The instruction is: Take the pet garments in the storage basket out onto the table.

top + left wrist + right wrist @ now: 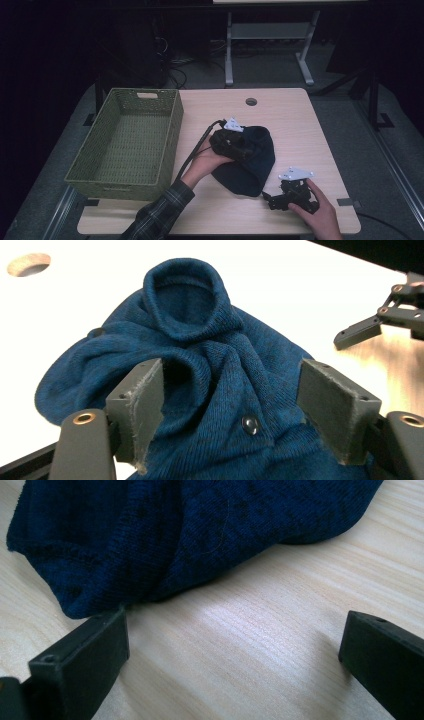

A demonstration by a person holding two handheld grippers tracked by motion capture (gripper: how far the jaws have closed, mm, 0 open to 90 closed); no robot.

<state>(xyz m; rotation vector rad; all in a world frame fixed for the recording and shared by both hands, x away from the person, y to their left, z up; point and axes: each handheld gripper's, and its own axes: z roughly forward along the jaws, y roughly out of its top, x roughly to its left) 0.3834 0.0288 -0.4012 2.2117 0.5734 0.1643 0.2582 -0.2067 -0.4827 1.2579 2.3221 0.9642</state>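
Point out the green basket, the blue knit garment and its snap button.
green basket (pixel 170 145), high view, right wall.
blue knit garment (pixel 220 355), left gripper view, bunched middle folds.
snap button (pixel 249 423), left gripper view, its centre.

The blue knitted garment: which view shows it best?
The left gripper view: the blue knitted garment shows its folds, rolled opening and a snap button. The high view gives a dark heap beside the basket; the right gripper view gives its edge on the table.

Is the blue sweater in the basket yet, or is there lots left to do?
Not yet. The green basket is empty. The blue sweater lies crumpled on the table. The left gripper is open over it; the right gripper is open beside its edge. Gripping and any moving remain.
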